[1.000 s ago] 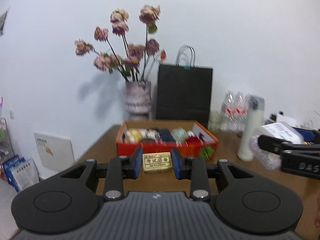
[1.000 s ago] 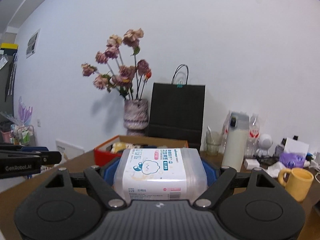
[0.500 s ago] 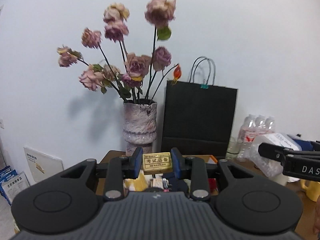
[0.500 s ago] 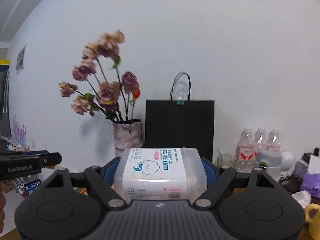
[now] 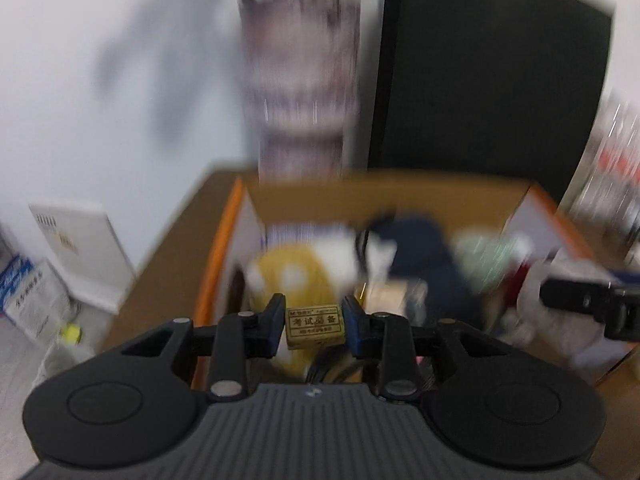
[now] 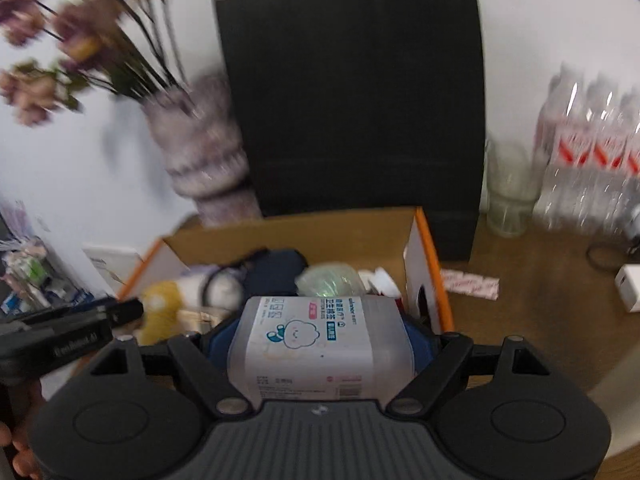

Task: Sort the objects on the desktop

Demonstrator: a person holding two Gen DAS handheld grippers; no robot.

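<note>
My left gripper [image 5: 314, 326] is shut on a small yellow eraser [image 5: 315, 325] with dark print and hangs over the near left part of an orange cardboard box [image 5: 218, 240]. My right gripper [image 6: 320, 340] is shut on a clear plastic cotton-swab box [image 6: 316, 346] with a white label, above the same orange box [image 6: 430, 248] nearer its right side. The box holds several soft items, among them something yellow [image 5: 292, 268], a dark blue one [image 5: 420, 248] and a pale green one [image 6: 328, 278]. Each gripper shows at the edge of the other's view.
Behind the box stand a mottled vase [image 6: 204, 160] of dried roses and a black paper bag [image 6: 352, 92]. Water bottles [image 6: 592, 152] and a glass [image 6: 508, 188] stand at the right on the wooden desk [image 6: 532, 280]. The desk's left edge drops to the floor.
Both grippers have moved forward and tilted down, from facing the wall and flowers to looking into the orange box. Each still holds its object. The left view is blurred by motion.
</note>
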